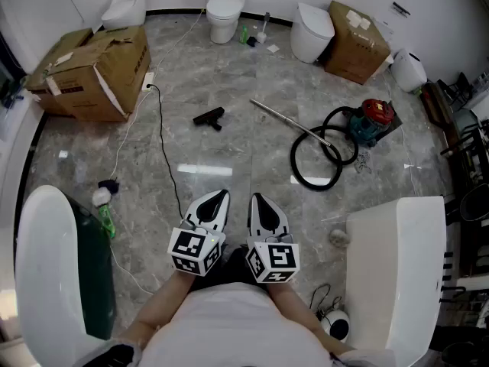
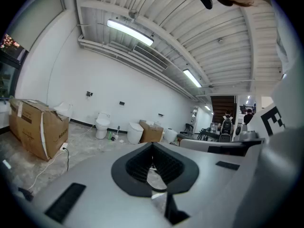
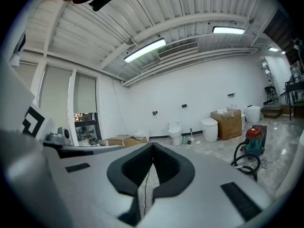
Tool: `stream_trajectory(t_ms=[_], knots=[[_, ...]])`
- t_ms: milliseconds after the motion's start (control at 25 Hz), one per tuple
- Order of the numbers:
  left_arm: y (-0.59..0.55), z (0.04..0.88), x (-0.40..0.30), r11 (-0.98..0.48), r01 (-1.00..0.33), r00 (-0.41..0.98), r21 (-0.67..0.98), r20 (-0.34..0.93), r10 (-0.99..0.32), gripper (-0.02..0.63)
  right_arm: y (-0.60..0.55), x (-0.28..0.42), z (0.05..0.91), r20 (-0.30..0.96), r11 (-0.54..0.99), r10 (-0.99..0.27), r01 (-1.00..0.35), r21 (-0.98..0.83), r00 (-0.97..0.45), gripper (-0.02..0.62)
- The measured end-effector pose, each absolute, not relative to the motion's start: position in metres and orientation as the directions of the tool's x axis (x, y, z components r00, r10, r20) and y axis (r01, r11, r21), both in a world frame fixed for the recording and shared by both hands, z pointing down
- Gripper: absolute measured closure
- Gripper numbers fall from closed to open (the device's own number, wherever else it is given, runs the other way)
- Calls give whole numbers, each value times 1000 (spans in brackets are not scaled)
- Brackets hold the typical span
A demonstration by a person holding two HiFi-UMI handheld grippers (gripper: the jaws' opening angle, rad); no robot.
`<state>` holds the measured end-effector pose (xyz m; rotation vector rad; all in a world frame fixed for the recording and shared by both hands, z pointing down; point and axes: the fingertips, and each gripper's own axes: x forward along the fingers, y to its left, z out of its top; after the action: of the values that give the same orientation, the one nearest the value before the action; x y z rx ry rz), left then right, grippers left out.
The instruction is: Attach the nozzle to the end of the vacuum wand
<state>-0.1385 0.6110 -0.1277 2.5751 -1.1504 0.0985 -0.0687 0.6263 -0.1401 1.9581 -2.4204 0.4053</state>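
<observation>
A black vacuum nozzle lies on the marble floor ahead and a little left. The metal vacuum wand lies to its right, running into a black hose coiled beside the red and teal vacuum. My left gripper and right gripper are held side by side close to my body, well short of both parts. Both are shut with nothing between the jaws.
Cardboard boxes stand at the far left and far right. Toilets line the back wall. A black cable trails across the floor. White fixtures flank me on both sides.
</observation>
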Motion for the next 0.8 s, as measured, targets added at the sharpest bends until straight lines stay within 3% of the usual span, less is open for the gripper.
stream_trajectory(t_ms=[800], knots=[[600,-118,-176,-577,-770,633,274,213,-744,598,611,-86,-131,175,159,-962,-955,-252,-207,577]])
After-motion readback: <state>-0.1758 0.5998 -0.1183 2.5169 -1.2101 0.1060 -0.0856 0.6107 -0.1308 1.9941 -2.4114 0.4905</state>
